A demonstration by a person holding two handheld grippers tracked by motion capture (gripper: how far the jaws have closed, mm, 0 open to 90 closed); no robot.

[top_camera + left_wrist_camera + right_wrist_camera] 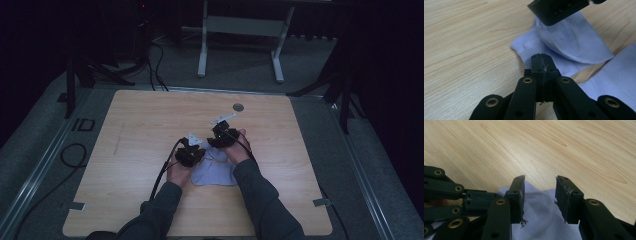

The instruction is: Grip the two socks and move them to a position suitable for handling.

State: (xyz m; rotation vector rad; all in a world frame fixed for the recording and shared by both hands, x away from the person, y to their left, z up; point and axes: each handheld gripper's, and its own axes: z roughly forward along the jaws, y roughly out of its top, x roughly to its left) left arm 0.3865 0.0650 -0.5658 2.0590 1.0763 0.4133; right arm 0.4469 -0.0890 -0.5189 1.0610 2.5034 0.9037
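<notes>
Wood of the table [140,120] lay bare on the left side, with lots of open room out to the left edge. The left gripper [189,154] sat near the middle of the table, over the left edge of a pale blue sock [216,172]. In the left gripper view its jaws were pressed together, and the sock [576,47] lay on the wood just past their tips; I could not tell if they pinched any cloth. The right gripper [221,137] was just beside it, near the top edge of the sock. In the right gripper view its jaws stood apart, with the sock [541,217] lying under the gap between them. More bare wood stretched to the right edge. A small round grey disc [238,106] sat near the far edge.
</notes>
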